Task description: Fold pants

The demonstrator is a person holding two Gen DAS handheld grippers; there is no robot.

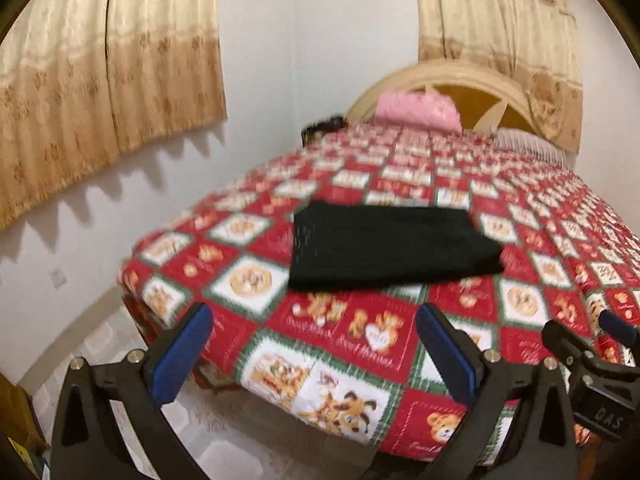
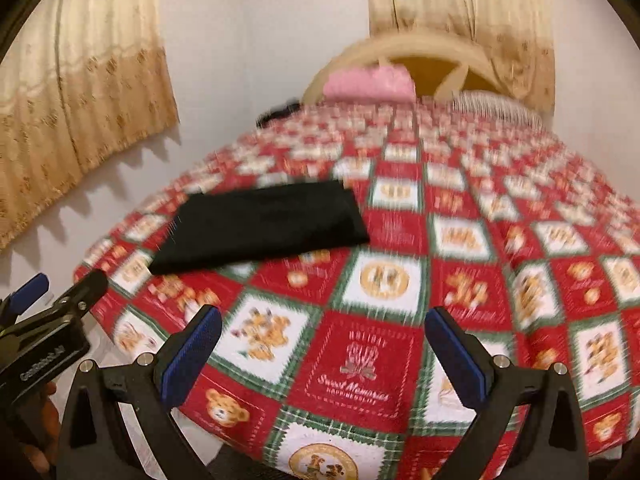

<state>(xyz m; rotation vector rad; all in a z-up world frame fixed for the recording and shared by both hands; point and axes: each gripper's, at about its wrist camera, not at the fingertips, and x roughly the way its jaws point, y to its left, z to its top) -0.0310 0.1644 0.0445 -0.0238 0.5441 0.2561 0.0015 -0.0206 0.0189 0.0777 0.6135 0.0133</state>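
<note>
On the bedspread (image 1: 360, 344), near its left corner, black pants (image 1: 392, 254) lie as a flat rectangle, looks already folded. Left gripper (image 1: 314, 354) and right gripper (image 2: 324, 354) wide apart, empty, well short. If tidying: pinch edges low, no dragging.

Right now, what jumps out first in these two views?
The black pants, folded into a flat rectangle, lie on the loud red-and-white teddy-bear bedspread near the bed's foot. Both grippers hang open and empty short of the bed: the left gripper and the right gripper. A pink pillow sits at the headboard.
</note>
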